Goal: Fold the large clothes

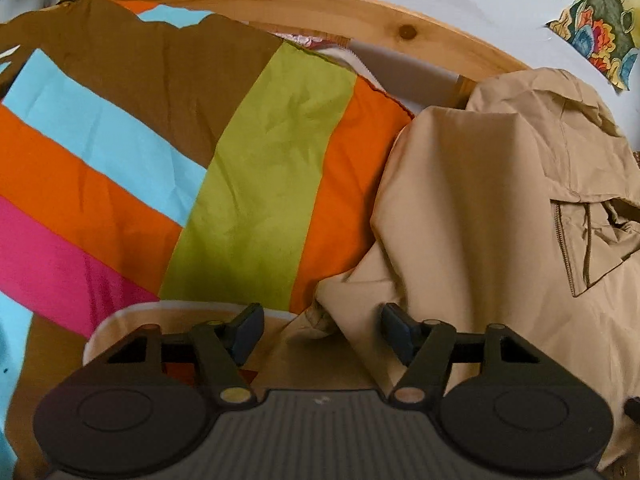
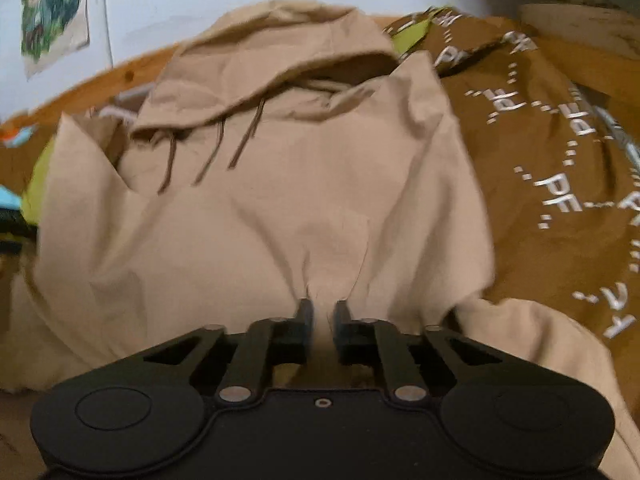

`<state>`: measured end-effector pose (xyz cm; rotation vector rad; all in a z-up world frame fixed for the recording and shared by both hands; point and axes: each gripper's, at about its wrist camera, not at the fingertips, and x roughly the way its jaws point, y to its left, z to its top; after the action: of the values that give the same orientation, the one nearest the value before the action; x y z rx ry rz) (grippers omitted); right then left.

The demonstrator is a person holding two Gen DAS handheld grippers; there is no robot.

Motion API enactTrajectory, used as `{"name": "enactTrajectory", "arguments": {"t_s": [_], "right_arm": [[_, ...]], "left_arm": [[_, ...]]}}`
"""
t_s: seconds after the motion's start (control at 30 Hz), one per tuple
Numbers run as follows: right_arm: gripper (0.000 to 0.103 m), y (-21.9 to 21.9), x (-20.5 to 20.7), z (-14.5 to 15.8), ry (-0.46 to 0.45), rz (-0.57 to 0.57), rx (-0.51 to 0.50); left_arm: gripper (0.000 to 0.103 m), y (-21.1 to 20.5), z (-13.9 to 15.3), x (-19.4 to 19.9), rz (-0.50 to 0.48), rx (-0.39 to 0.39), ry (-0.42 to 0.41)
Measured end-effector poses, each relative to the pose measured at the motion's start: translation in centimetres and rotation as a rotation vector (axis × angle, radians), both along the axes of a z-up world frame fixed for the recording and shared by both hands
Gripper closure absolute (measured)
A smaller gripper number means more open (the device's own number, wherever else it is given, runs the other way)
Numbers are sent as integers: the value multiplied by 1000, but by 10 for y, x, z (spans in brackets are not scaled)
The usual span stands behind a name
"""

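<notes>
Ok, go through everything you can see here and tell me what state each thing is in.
Beige hooded cotton jacket: spread out, hood up top, partly folded, fabric pinched.
Right gripper: jaws shut on jacket fabric.
Left gripper: jaws open, holding nothing.
Colourful striped bedspread: lying flat, creased.

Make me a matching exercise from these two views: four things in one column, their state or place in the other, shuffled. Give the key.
Things
1. left tongs
2. right tongs
3. hoodie
4. striped cover

States or places
A. lies under the hoodie
B. open, holding nothing
C. spread on the bed, hood away from the camera
D. shut on a pinch of beige cloth

Pairs: 1-B, 2-D, 3-C, 4-A
</notes>
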<state>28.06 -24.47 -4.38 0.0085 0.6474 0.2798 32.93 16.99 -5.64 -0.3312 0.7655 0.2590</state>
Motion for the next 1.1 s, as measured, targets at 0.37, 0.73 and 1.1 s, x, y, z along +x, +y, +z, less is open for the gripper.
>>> {"name": "enactTrajectory", "arguments": {"t_s": [0.37, 0.73, 1.1], "right_arm": [[75, -26, -86, 11, -2, -137, -60], [51, -8, -70, -20, -37, 19, -146], [54, -52, -55, 4, -69, -132, 191]], "left_arm": [[31, -19, 6, -11, -3, 59, -1], [19, -32, -8, -8, 22, 137, 57], [15, -55, 17, -61, -21, 116, -74]]}}
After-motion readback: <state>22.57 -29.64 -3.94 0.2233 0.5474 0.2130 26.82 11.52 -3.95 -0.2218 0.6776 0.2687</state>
